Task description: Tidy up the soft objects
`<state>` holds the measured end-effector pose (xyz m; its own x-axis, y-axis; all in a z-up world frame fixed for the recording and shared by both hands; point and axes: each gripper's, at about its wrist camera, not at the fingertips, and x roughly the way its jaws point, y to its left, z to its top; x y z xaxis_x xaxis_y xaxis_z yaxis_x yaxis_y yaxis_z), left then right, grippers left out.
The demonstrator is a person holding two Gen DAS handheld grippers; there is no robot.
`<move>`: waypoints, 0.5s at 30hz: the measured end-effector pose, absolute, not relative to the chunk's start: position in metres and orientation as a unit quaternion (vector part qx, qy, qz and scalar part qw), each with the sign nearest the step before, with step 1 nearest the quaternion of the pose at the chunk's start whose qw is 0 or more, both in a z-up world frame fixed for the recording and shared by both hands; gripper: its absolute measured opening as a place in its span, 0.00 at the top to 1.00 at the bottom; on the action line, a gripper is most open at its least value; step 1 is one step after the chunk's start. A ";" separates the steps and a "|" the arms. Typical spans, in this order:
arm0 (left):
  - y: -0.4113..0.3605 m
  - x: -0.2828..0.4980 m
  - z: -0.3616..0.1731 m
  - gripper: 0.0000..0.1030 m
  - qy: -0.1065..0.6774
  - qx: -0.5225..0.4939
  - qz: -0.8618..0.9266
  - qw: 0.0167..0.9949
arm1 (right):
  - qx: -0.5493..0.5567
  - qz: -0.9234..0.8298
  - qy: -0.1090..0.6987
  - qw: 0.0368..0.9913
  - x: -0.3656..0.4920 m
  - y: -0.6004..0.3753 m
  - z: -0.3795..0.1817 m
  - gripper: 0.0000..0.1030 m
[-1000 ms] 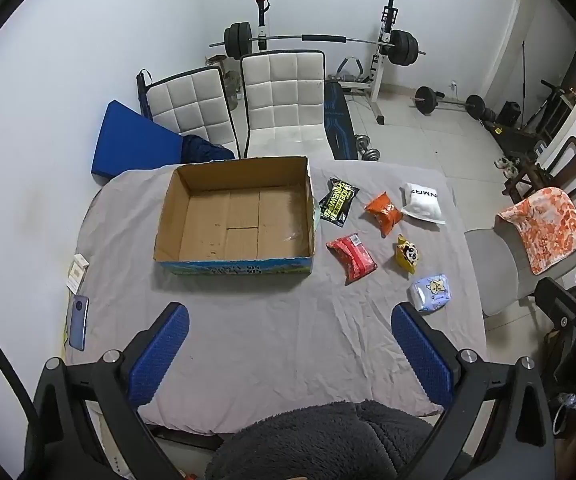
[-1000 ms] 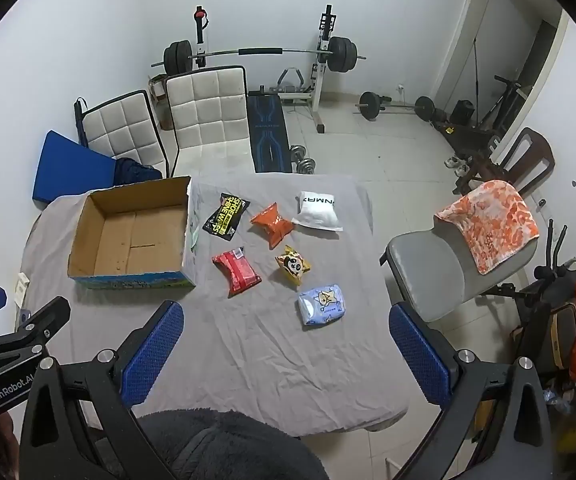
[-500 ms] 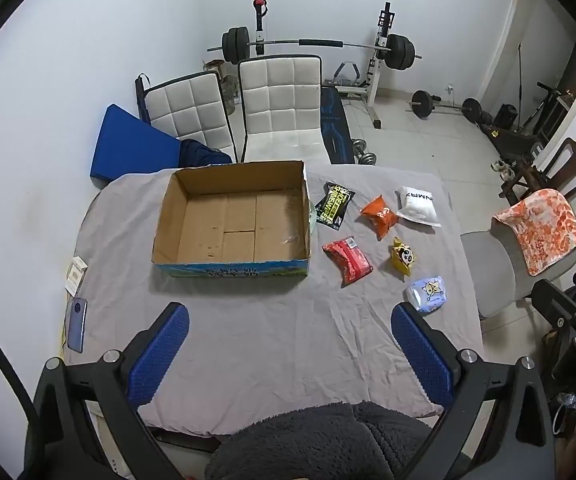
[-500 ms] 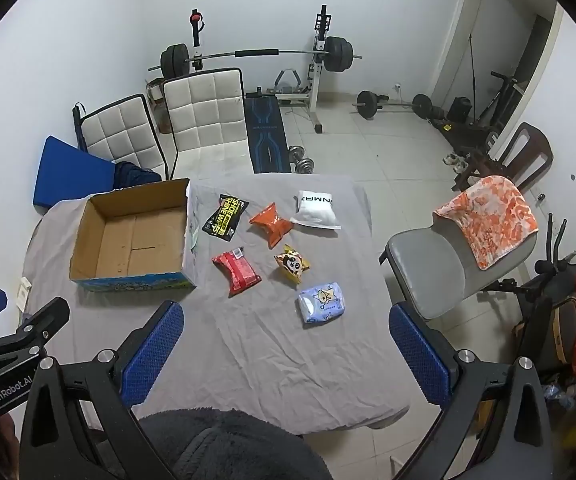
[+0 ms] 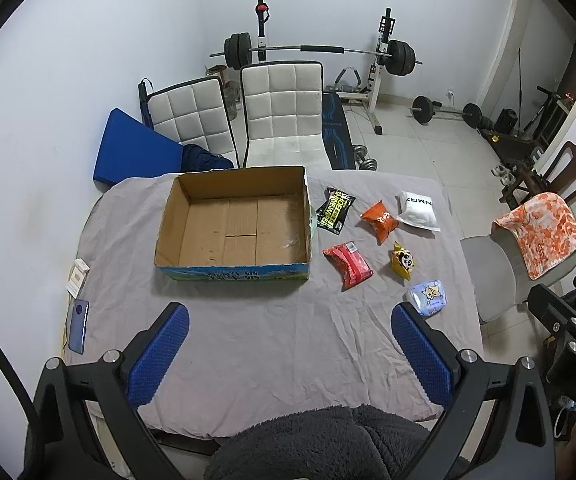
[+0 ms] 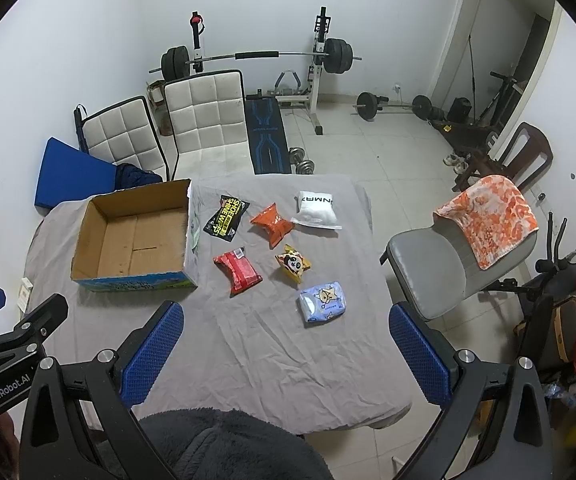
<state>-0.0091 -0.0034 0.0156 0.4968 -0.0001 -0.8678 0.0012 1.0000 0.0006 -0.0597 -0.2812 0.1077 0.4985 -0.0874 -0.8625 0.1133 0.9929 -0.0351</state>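
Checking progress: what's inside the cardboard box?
Nothing: the box shows only its bare cardboard floor. All six packets lie outside on the cloth. The near wall hides a thin strip of floor.

The right tool (image 6: pixel 284 344) hangs high above the grey-clothed surface (image 6: pixel 248 352), its blue-padded fingers (image 6: pixel 152 352) spread wide with nothing between them. An open cardboard box (image 6: pixel 136 236) sits on the surface's left part, its interior bare; to its right, each lying apart, are a black packet (image 6: pixel 227 217), an orange packet (image 6: pixel 272 224), a white pouch (image 6: pixel 315 209), a red packet (image 6: pixel 238 271), a yellow panda packet (image 6: pixel 293 267) and a blue tissue pack (image 6: pixel 323 302). A grey chair (image 6: pixel 428 276) draped with an orange towel (image 6: pixel 488 218) stands just beside the surface's right edge.
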 end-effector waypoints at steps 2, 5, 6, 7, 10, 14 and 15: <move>-0.003 -0.010 0.015 0.00 0.501 -0.001 0.001 0.865 | 0.013 -0.058 0.496 0.866 -0.060 -0.281 0.108 0.00; -0.004 -0.011 0.015 0.00 0.501 0.001 0.002 0.866 | 0.013 -0.058 0.498 0.865 -0.061 -0.280 0.108 0.00; -0.004 -0.011 0.015 0.00 0.500 0.001 0.002 0.866 | 0.013 -0.058 0.497 0.865 -0.061 -0.280 0.108 0.00; -0.003 -0.011 0.015 0.00 0.500 0.001 0.002 0.866 | 0.013 -0.058 0.497 0.866 -0.061 -0.280 0.108 0.00; -0.003 -0.010 0.015 0.00 0.501 0.001 0.002 0.866 | 0.013 -0.058 0.496 0.866 -0.061 -0.280 0.108 0.00; -0.002 -0.011 0.017 0.00 0.499 0.000 0.002 0.867 | 0.012 -0.057 0.496 0.866 -0.060 -0.280 0.109 0.00; -0.001 -0.010 0.017 0.00 0.499 0.000 0.003 0.867 | 0.012 -0.057 0.496 0.866 -0.059 -0.280 0.109 0.00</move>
